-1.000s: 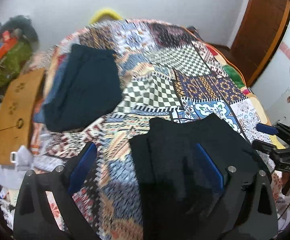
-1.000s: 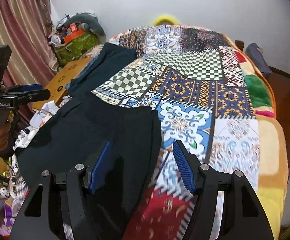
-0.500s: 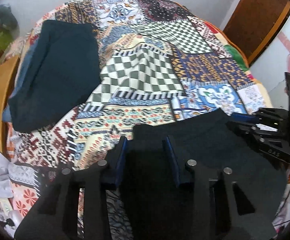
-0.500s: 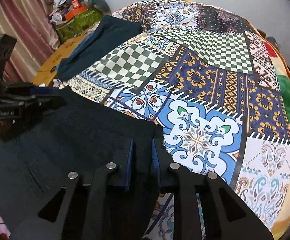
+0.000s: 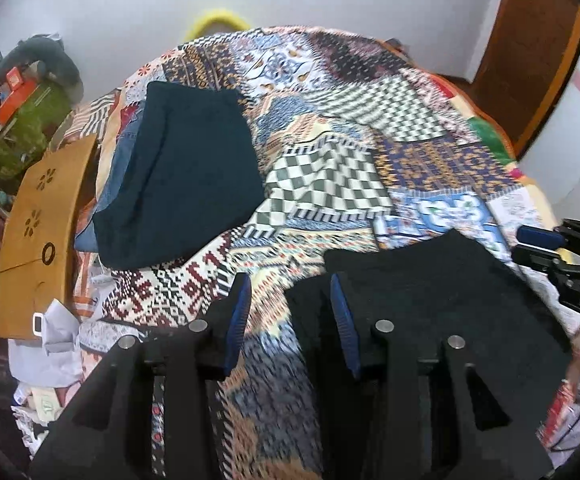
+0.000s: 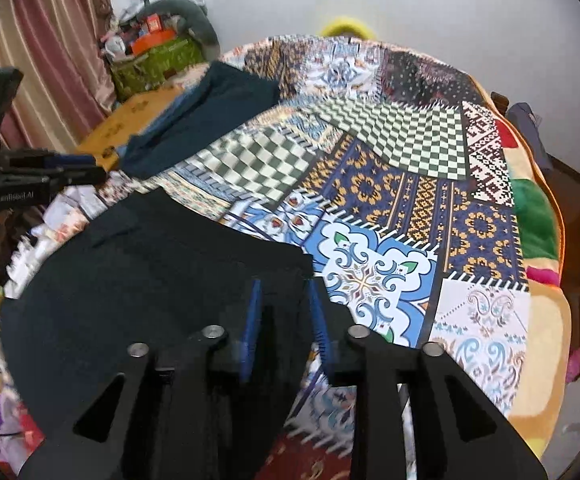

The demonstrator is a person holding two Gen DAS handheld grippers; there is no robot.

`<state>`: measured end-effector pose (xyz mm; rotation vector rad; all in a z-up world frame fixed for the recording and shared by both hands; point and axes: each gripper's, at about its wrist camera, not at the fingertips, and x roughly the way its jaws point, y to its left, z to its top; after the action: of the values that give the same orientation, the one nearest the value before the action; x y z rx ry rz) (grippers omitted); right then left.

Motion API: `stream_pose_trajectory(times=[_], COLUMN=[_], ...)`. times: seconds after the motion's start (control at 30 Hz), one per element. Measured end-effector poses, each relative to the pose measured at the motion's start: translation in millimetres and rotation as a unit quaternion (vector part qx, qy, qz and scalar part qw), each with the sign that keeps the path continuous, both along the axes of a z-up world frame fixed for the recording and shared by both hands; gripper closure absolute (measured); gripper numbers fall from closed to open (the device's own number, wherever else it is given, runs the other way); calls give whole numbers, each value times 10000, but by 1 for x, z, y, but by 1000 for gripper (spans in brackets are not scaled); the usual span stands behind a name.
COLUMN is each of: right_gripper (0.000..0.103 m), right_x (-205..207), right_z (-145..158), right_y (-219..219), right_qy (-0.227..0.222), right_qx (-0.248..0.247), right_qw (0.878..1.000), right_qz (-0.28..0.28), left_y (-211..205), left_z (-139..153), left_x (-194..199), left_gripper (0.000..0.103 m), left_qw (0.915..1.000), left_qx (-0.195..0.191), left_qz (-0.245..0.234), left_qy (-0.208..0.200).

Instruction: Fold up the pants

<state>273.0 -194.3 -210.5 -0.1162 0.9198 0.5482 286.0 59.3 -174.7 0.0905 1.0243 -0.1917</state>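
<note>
Left gripper (image 5: 290, 308): jaws just reopened, parted, nothing pinched; bedspread shows in the gap. Right gripper (image 6: 283, 312): jaws just widened, flat black folded pants (image 6: 149, 280) lying between them; cannot tell if gripped. Pants at near edge of the patchwork patterned bedspread (image 6: 390, 200), long axis crosswise, gripper to gripper.

Both claws point steeply down, the left claw (image 5: 290, 312) and right claw (image 6: 283, 320) parted, having just been opening.
</note>
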Motion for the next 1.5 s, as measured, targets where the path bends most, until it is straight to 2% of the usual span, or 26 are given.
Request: stream_pose_trajectory(times=[0.07, 0.13, 0.27, 0.37, 0.5, 0.7, 0.8, 0.97, 1.23, 1.3, 1.43, 1.5], right_gripper=[70, 66, 62, 61, 60, 60, 60, 60, 60, 59, 55, 55], right_x=[-12, -23, -46, -60, -76, -93, -101, -110, -126, -128, -134, -139], right_z=[10, 15, 16, 6, -15, -20, -21, -21, -20, -23, -30, -31], right_y=[0, 5, 17, 25, 26, 11, 6, 1, -16, -25, -43, -47], right_qy=[-73, -118, -87, 6, 190, 177, 145, 144, 96, 208, 426, 450], right_qx=[142, 188, 262, 189, 97, 163, 181, 261, 125, 213, 563, 428], right_qw=[9999, 9997, 9990, 9987, 9986, 9992, 9995, 9995, 9997, 9992, 9971, 9975], right_qz=[39, 120, 338, 479, 482, 311, 236, 121, -179, -255, -279, -335], left_y=[-4, -10, -23, -28, -20, -1, 10, 31, 33, 38, 52, 55], left_z=[7, 9, 2, -12, -28, -28, -32, -42, -35, -35, -41, -39], left_x=[-15, -29, -57, -75, -99, -129, -140, -153, -169, -172, -181, -184], left_gripper=[51, 47, 44, 44, 40, 38, 38, 37, 37, 38, 38, 38], left_qw=[9998, 9996, 9985, 9984, 9986, 9986, 9992, 9957, 9962, 9961, 9942, 9939], left_qx=[-127, -170, -275, -199, -273, -485, -407, -898, -728, -673, -837, -830], left_qz=[-116, -232, -458, -514, -445, -208, -32, 242, 446, 556, 680, 719], left_qy=[-31, -42, 106, 154, 111, -65, -59, 61, -159, -148, 1, 8])
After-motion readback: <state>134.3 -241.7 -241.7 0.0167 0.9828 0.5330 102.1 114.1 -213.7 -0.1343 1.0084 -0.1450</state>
